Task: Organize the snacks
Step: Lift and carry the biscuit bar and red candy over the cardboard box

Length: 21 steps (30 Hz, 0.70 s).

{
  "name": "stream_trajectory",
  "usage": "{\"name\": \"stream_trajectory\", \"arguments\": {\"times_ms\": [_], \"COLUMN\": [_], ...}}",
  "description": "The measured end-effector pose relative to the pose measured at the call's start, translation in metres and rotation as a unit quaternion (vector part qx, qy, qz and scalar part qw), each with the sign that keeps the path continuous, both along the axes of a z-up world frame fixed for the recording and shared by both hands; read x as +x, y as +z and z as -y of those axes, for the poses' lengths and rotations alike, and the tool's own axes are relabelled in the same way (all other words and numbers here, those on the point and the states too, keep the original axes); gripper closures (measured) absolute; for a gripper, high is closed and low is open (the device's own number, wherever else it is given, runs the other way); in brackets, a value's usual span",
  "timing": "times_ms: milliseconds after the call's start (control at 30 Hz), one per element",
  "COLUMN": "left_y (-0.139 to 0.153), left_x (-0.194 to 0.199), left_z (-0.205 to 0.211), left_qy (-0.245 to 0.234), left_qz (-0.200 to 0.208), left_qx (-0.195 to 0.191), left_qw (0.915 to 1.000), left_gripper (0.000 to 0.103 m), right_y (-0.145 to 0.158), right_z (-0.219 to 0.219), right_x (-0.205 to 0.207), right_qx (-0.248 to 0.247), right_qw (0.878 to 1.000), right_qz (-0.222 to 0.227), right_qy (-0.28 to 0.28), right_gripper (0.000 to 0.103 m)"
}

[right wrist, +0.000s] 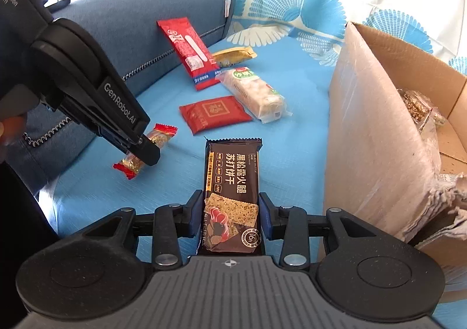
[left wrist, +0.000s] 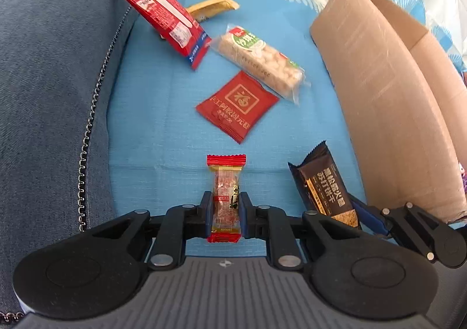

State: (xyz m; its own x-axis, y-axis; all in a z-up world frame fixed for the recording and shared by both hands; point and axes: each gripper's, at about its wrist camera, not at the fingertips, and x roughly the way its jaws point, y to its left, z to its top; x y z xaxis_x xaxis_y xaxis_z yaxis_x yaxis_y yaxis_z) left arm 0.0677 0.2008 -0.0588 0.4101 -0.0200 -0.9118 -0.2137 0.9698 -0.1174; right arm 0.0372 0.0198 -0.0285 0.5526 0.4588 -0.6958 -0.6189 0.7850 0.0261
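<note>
Pickup step, both hands. Left tongs [left wrist: 225,206] pinching small red candy [left wrist: 226,197] on blue sofa seat. Right tongs [right wrist: 230,212] clamped on dark cracker pack [right wrist: 232,183]. Next, prob.: lift, carry to cardboard box [right wrist: 373,130] at right, drop in. Four snacks left lying.

Probably a home living room: blue fabric sofa [right wrist: 140,22], patterned cover [right wrist: 292,8], curtains behind.

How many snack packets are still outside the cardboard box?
6. Small red-ended candy in the left gripper; dark cracker pack in the right gripper; long red pack, gold bar, clear rice bar and red square sachet on the blue cushion.
</note>
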Motion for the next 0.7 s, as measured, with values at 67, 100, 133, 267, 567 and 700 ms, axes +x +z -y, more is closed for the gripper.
{"name": "stream_trajectory", "arguments": {"times_ms": [67,100,133,267,567,700], "left_y": [0.0015,0.0022,0.0028,0.0025,0.0036,0.0094], "left_x": [-0.0005,-0.0007,-0.0008,0.0003,0.0013,-0.0036], "left_z": [-0.0008,-0.0011,-0.0012,-0.0009,0.0004,0.0024], "left_qy": [0.003,0.004,0.004,0.005,0.001,-0.001], "left_qz": [0.003,0.004,0.005,0.005,0.016,0.032], "left_qx": [-0.002,-0.003,-0.003,-0.002,0.001,0.006], "left_qw": [1.0000,1.0000,1.0000,1.0000,0.9999,0.9995], "left_gripper": [0.084,0.084,0.084,0.084,0.084,0.084], "right_y": [0.0000,0.0005,0.0010,0.0022,0.0012,0.0044], "right_z": [-0.0004,-0.0008,-0.0005,-0.0005,0.0015,0.0061], "right_x": [-0.0005,-0.0006,-0.0006,-0.0012,0.0010,-0.0021], "right_qx": [-0.001,-0.002,-0.001,-0.011,-0.018,0.006], "right_qw": [1.000,1.000,1.000,1.000,1.000,1.000], "right_qz": [0.002,0.004,0.007,0.020,0.017,0.018], "right_qy": [0.001,0.001,-0.001,-0.013,-0.019,-0.017], "right_gripper": [0.062,0.062,0.062,0.062,0.062,0.062]}}
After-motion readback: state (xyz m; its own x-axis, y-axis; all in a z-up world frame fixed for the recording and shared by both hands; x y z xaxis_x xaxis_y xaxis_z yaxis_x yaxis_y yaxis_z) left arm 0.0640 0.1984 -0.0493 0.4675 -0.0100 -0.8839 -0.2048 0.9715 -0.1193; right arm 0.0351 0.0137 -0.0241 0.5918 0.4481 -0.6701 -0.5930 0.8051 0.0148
